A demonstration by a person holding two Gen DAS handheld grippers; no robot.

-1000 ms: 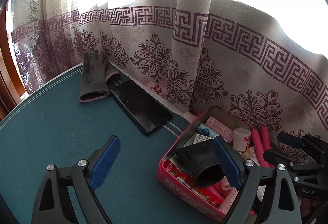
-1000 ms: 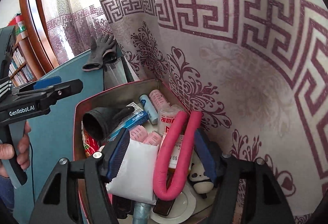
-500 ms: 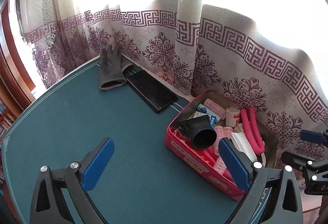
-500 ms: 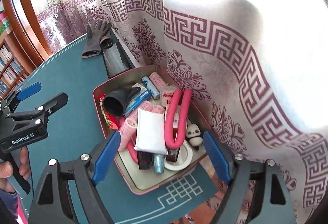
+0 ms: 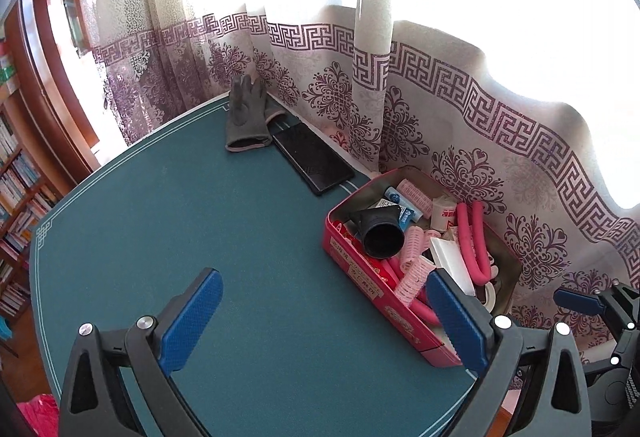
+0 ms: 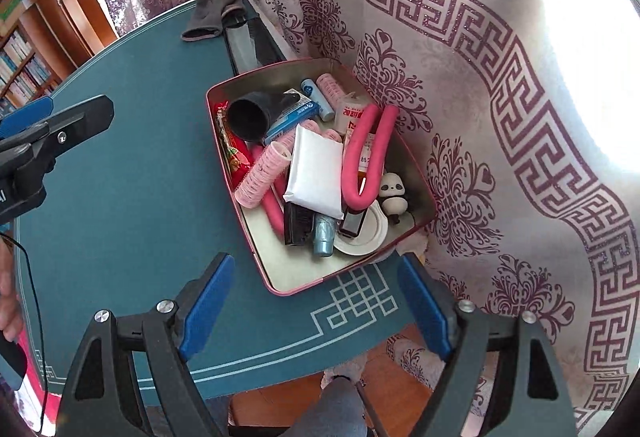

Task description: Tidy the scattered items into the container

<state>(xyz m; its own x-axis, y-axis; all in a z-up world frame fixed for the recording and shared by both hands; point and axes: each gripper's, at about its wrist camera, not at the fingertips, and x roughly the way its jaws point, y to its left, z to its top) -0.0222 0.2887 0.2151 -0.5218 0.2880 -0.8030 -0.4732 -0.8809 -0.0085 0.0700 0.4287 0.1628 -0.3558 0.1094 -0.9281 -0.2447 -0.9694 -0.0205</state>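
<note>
Both hand-held grippers, left (image 5: 324, 317) and right (image 6: 316, 305), gape empty; red tin (image 6: 224, 161) is packed, gray glove (image 5: 244, 117) and black phone (image 5: 312, 159) lie beyond it, unstowed.

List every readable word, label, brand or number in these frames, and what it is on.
None can be read for certain.
Red tin side labels: blurred.
White bottle: red characters, too small.
Blue box: white logo and print, illegible.
Left tongs body: white lettering cut off at the frame edge.

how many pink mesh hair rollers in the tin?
4 visible: front roller, one behind the white pad, another beside it, one at the far wall. More may be buried.
</note>
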